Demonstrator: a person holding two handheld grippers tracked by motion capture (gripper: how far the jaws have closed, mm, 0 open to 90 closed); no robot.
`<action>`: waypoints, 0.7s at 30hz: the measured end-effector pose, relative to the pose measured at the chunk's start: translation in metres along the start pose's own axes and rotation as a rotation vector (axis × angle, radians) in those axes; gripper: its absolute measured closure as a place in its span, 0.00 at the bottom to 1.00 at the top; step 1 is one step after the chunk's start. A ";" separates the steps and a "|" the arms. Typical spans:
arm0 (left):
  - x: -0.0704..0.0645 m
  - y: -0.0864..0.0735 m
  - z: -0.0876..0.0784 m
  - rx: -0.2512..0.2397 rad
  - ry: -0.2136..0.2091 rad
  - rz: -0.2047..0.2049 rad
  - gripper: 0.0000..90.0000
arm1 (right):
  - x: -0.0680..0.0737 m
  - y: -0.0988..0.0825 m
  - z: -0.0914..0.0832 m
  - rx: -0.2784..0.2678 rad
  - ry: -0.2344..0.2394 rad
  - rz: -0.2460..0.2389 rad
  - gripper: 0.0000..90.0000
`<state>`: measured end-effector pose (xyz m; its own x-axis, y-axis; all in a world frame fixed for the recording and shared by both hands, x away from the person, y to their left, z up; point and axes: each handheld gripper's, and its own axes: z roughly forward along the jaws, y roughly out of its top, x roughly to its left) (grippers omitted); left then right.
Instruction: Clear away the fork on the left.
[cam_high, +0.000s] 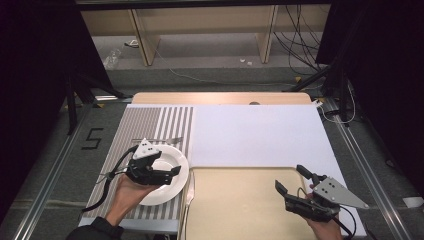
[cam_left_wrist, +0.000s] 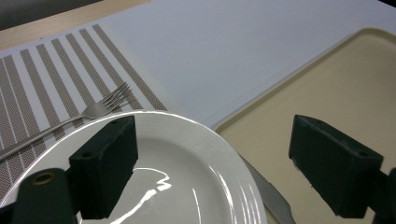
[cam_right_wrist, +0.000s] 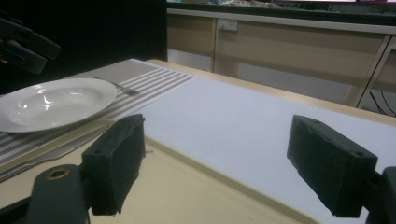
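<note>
White plate (cam_high: 167, 175) sits lower left in the high view, on a striped placemat (cam_high: 150, 125), its right rim near the edge of a beige tray (cam_high: 240, 205). Fork (cam_high: 162, 140) lies on the mat just above the plate, tines toward frame right. Knife (cam_high: 190, 190) lies between plate and tray, partly under the plate's rim in the left gripper view.

Left tongs (cam_high: 172, 172) hover over the plate, jaws spread wide, nothing between them; in the left gripper view one jaw hangs above the plate's bowl, the other above the tray.

Right tongs (cam_high: 290, 178) at lower right of the high view, above the tray, jaws wide apart and empty.

White sheet (cam_high: 260, 135) covers the desk (cam_high: 220, 98) beyond the tray, upper middle.
</note>
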<state>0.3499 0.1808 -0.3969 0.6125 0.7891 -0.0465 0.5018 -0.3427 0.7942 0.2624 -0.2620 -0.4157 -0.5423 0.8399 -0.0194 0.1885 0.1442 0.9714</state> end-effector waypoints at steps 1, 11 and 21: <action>0.002 0.000 0.001 0.001 0.001 -0.001 0.17 | 0.000 0.000 0.000 0.000 0.000 0.001 0.22; 0.019 0.004 0.008 0.032 0.021 -0.015 0.17 | -0.001 0.000 0.000 0.005 -0.001 0.003 0.22; 0.034 0.011 0.014 0.068 0.037 -0.003 0.17 | -0.001 -0.001 0.000 0.005 -0.001 0.002 0.22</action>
<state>0.3851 0.1969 -0.3981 0.5889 0.8078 -0.0256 0.5444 -0.3731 0.7513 0.2629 -0.2629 -0.4163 -0.5412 0.8407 -0.0173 0.1937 0.1446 0.9704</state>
